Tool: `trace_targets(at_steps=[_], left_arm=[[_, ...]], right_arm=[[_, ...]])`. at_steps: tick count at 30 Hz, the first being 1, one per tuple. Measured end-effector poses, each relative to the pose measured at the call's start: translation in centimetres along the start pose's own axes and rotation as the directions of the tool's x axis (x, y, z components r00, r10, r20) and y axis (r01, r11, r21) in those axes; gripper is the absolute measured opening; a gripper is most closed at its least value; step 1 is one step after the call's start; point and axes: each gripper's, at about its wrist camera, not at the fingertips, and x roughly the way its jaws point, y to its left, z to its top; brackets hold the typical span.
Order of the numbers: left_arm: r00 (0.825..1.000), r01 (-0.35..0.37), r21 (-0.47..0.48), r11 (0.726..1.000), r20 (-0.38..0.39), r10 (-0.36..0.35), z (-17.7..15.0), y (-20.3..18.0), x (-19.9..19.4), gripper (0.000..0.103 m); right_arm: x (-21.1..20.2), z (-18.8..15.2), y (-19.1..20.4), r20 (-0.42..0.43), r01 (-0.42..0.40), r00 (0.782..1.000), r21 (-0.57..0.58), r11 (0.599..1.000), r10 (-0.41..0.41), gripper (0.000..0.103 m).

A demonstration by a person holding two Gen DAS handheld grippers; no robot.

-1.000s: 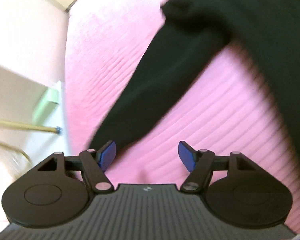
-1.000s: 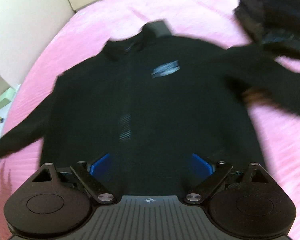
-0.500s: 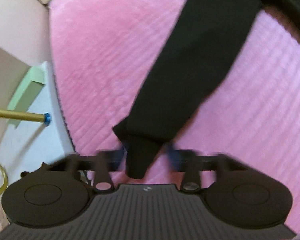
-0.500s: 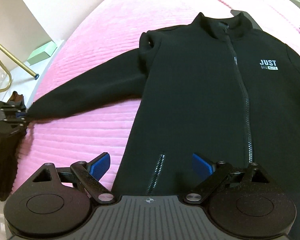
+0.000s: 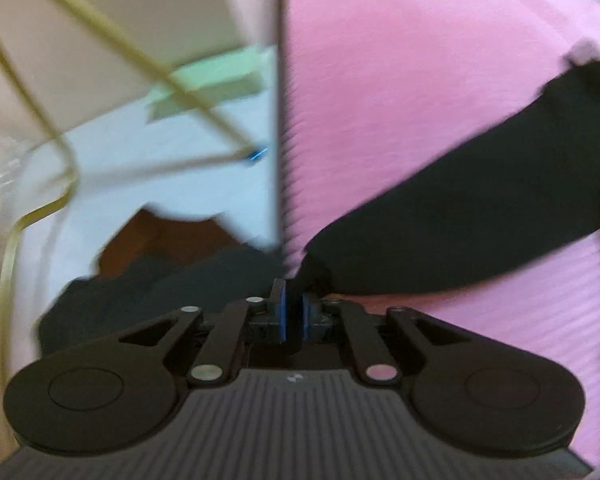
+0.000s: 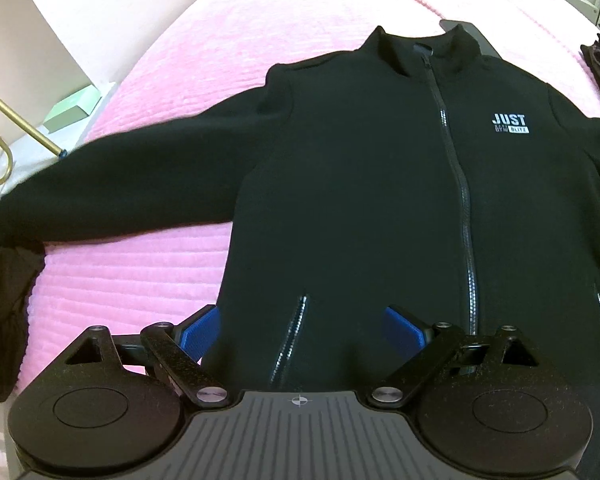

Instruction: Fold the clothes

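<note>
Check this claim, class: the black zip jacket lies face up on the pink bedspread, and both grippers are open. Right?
Not quite. Only the right gripper is open, above the jacket on the bedspread. The left wrist view shows the left gripper shut on the sleeve cuff.

The left wrist view sits low and very close at the edge of the pink bedspread point(image 5: 400, 92), facing along the left gripper point(image 5: 293, 315) toward the floor in the left half of the frame, the jacket's sleeve point(image 5: 480, 220) at right. The right wrist view looks from higher, near the hem, over the right gripper point(image 6: 302, 330) across the whole black jacket point(image 6: 360, 200). Both views share that sleeve, the bedspread and the gold rod point(image 6: 18, 122).
</note>
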Motion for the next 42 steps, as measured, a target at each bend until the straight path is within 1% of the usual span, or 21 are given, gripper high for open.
trace_targets(at_steps=[2,4,7,8,9,13,16,19,20,22,25,29,31,33,35,38,39,40,42], left_arm=[[0.995,-0.097,0.066,0.993,-0.003,0.097,-0.9,-1.1,0.6,0.012],[0.989,-0.147,0.131,0.98,0.005,0.147,-2.1,-2.5,0.8,0.012],[0.997,-0.076,0.129,0.989,-0.013,0.078,-3.8,-3.6,1.3,0.015],[0.998,-0.055,0.13,0.99,-0.024,0.059,-4.2,-3.7,1.6,0.02],[0.998,-0.045,0.133,0.99,-0.03,0.049,-4.5,-3.7,2.0,0.027],[0.999,-0.017,0.108,0.994,-0.042,0.022,-5.1,-3.1,3.7,0.034],[1.0,-0.001,0.103,0.995,-0.003,0.001,-4.6,-3.2,4.3,0.037],[0.998,0.012,0.136,0.991,0.056,-0.02,-3.9,-4.2,4.8,0.047],[0.997,0.015,0.137,0.99,0.068,-0.025,-3.6,-4.5,5.1,0.048],[0.998,0.023,0.118,0.993,0.058,-0.03,-2.9,-4.7,6.0,0.047],[0.999,0.011,0.091,0.996,0.048,-0.015,-2.4,-5.2,6.1,0.046],[0.998,0.019,0.045,0.999,0.052,-0.021,-3.0,-6.6,3.9,0.047],[0.997,0.061,-0.013,0.998,0.038,-0.061,-3.6,-7.4,2.4,0.049],[0.993,0.121,-0.059,0.991,0.024,-0.119,-4.6,-8.8,0.8,0.052],[0.986,0.165,-0.069,0.984,0.008,-0.165,-5.7,-10.8,-0.9,0.053],[0.981,0.191,-0.049,0.98,-0.012,-0.192,-7.3,-14.3,-3.7,0.054],[0.98,0.199,-0.044,0.979,-0.018,-0.2,-7.8,-15.6,-4.8,0.055],[0.978,0.206,-0.042,0.978,-0.024,-0.208,-8.3,-16.8,-5.9,0.055],[0.976,0.216,-0.052,0.975,-0.028,-0.217,-9.1,-19.3,-8.2,0.062]], right_arm=[[0.0,-0.5,-0.1,-0.01,0.0,1.0,-0.001,1.0,0.0,0.091],[0.0,-1.0,-0.1,-0.021,-0.001,1.0,-0.002,1.0,0.0,0.091],[0.0,-1.7,-0.3,-0.037,-0.001,0.999,-0.004,1.0,0.001,0.091],[0.0,-2.0,-0.2,-0.04,-0.001,0.999,-0.004,1.0,0.001,0.091],[0.0,-2.2,-0.2,-0.044,0.0,0.999,-0.007,1.0,0.0,0.091],[0.0,-3.0,0.0,-0.062,0.003,0.998,-0.015,1.0,-0.004,0.091],[0.1,-3.3,0.1,-0.071,0.01,0.997,-0.02,1.0,-0.011,0.091],[-0.1,-3.4,0.1,-0.068,0.016,0.998,-0.021,1.0,-0.017,0.091],[-0.2,-3.4,0.1,-0.065,0.022,0.998,-0.019,1.0,-0.023,0.091],[-0.8,-3.4,-0.2,-0.059,0.036,0.998,-0.004,0.999,-0.036,0.091],[-2.0,-3.5,-1.3,-0.048,0.058,0.997,0.033,0.998,-0.056,0.091],[-4.0,-3.9,-3.2,-0.043,0.093,0.995,0.093,0.991,-0.089,0.091],[-5.1,-4.4,-4.7,-0.056,0.12,0.992,0.118,0.986,-0.114,0.091],[-6.5,-5.2,-6.3,-0.068,0.153,0.987,0.138,0.979,-0.145,0.091],[-8.4,-5.9,-8.4,-0.063,0.168,0.985,0.165,0.972,-0.16,0.092],[-11.0,-7.0,-11.3,-0.049,0.187,0.982,0.202,0.961,-0.181,0.092],[-12.0,-7.3,-12.5,-0.034,0.189,0.982,0.208,0.96,-0.186,0.094],[-12.9,-7.5,-13.5,-0.018,0.193,0.981,0.212,0.958,-0.194,0.103],[-14.5,-7.7,-15.6,0.01,0.196,0.979,0.218,0.956,-0.203,0.103]])
